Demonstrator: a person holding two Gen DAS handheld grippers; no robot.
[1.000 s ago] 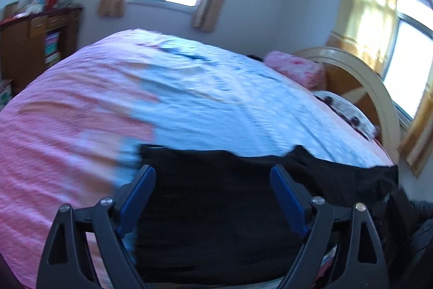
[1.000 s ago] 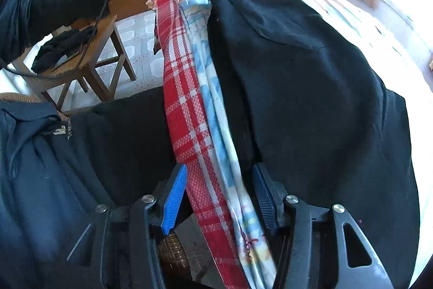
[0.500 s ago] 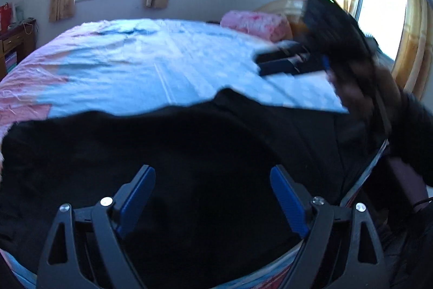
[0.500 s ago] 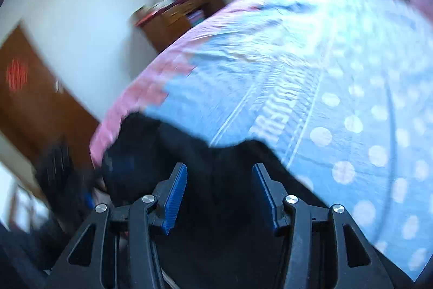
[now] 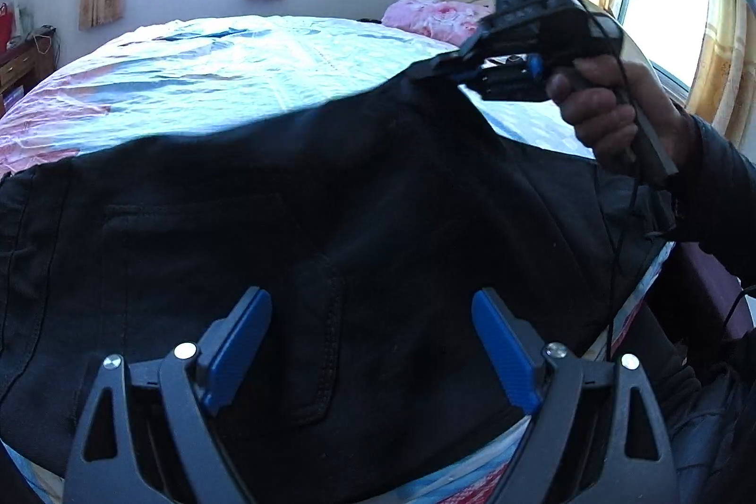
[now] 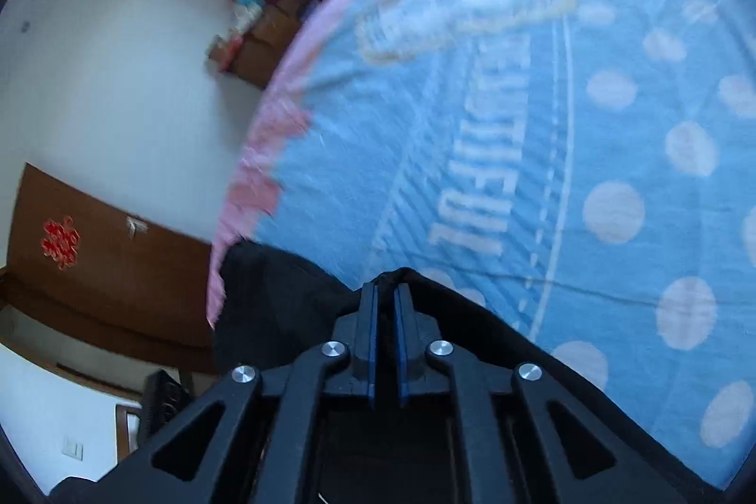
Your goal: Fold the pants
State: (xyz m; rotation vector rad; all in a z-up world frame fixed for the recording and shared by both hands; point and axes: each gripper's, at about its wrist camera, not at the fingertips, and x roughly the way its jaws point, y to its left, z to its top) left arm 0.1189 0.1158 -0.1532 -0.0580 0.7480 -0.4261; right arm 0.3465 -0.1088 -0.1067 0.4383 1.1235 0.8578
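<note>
Black pants (image 5: 330,220) lie spread across the near edge of the bed, back pocket and seams showing. My left gripper (image 5: 371,301) hovers just above them, open, with nothing between its blue pads. In the left wrist view my right gripper (image 5: 432,72), held in a person's hand (image 5: 600,116), pinches the far edge of the pants and lifts it into a peak. In the right wrist view that gripper (image 6: 386,291) has its jaws closing tight, pads pressed on a fold of the black fabric (image 6: 283,301).
The bed carries a blue dotted blanket (image 6: 543,135) with a pink border (image 6: 257,173). A pink pillow (image 5: 425,15) lies by the headboard. A wooden dresser (image 5: 19,64) stands at the far left, and a brown door (image 6: 94,268) behind.
My right gripper swung from the bed's side over the pants and closed on their far edge, raising it. My left gripper moved over the pants and stayed open.
</note>
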